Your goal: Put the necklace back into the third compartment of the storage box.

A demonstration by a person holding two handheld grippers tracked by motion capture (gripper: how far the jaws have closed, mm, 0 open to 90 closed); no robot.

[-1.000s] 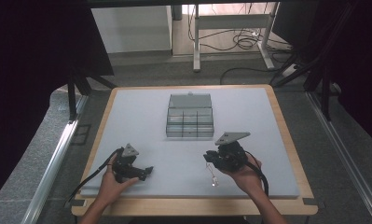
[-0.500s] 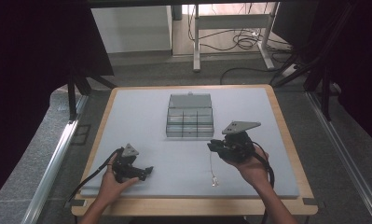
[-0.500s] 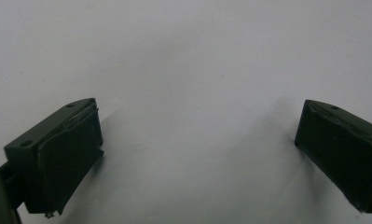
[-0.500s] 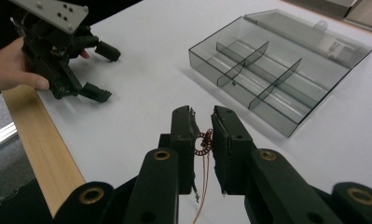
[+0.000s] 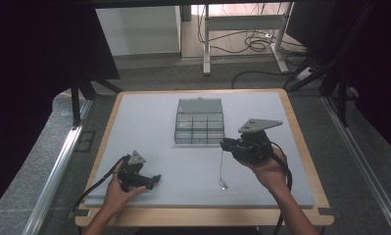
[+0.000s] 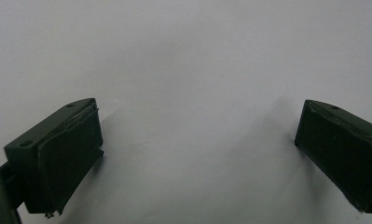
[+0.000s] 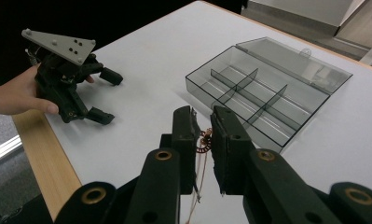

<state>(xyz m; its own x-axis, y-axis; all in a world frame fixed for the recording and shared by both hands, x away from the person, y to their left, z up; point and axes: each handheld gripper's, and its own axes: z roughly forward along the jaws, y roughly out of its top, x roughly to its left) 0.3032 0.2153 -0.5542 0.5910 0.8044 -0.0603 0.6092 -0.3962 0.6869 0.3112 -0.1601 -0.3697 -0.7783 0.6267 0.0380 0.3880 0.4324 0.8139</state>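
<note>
Pale grey tabletop (image 5: 149, 122) fills mid-frame. One right gripper (image 5: 222, 145), right of centre, is clamped on one thin necklace (image 5: 221, 169) whose length dangles straight down, pendant end touching the table; its fine links are blurred. One left gripper (image 5: 156, 178), lower left, rests with jaws spread apart. One clear divided box (image 5: 199, 121) sits centre, lid open.

Seen from above: right claw (image 5: 224, 145) raised over the grey counter (image 5: 149, 122), clamped on a thin dangling chain (image 5: 221, 169), just beside the clear compartment box (image 5: 199, 122). Left claw (image 5: 154, 179) low at the near edge, well apart.
</note>
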